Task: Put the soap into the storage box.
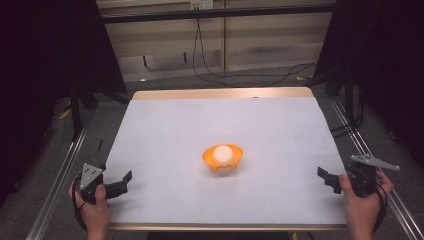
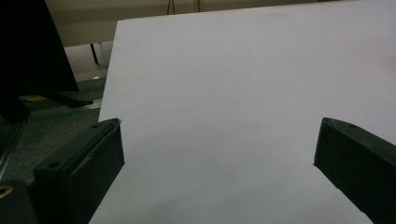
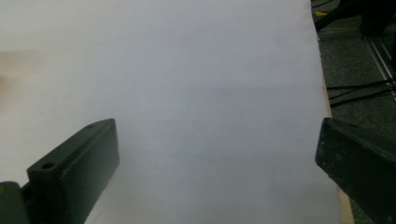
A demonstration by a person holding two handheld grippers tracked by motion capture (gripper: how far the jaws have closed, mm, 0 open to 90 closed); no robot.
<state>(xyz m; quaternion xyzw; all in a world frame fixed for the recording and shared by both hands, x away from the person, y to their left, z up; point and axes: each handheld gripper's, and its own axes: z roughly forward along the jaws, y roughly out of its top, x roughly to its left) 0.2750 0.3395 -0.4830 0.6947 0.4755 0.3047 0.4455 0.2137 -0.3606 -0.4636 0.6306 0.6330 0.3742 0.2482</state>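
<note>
- Left gripper (image 1: 120,183): jaws wide apart, nothing between them. In the left gripper view the gripper (image 2: 217,158) has only bare white sheet (image 2: 233,93) in the gap; its left jaw sits at the sheet's left edge, floor beyond.
- Right gripper (image 1: 327,178): jaws wide apart too, nothing held. In the right gripper view the gripper (image 3: 217,158) looks over plain sheet (image 3: 187,84); its right jaw is at the sheet's right edge, where a strip of wood edge shows.
- Left hand (image 1: 94,212) holds its gripper at the bench's (image 1: 220,93) near-left corner, jaws aimed inward over the sheet (image 1: 165,130). Grey plate on top of it.
- Right hand (image 1: 362,202) holds its gripper at the near-right edge, jaws aimed inward. Grey plate on top, tilted out to the right.
- Both grippers low, near the sheet; contact with it can't be told.
- Bowl (image 1: 223,159): orange, upright, about mid-bench, slightly toward the near side, roughly between the grippers and well apart from both.
- Ball (image 1: 223,152): white, round, sits inside the bowl.
- Sheet covers nearly the whole bench; wood shows along the far and near edges.
- Around the bench: grey floor (image 1: 165,82), metal rails (image 1: 57,180) left and right, black cables (image 1: 240,75) on the floor at the back.
</note>
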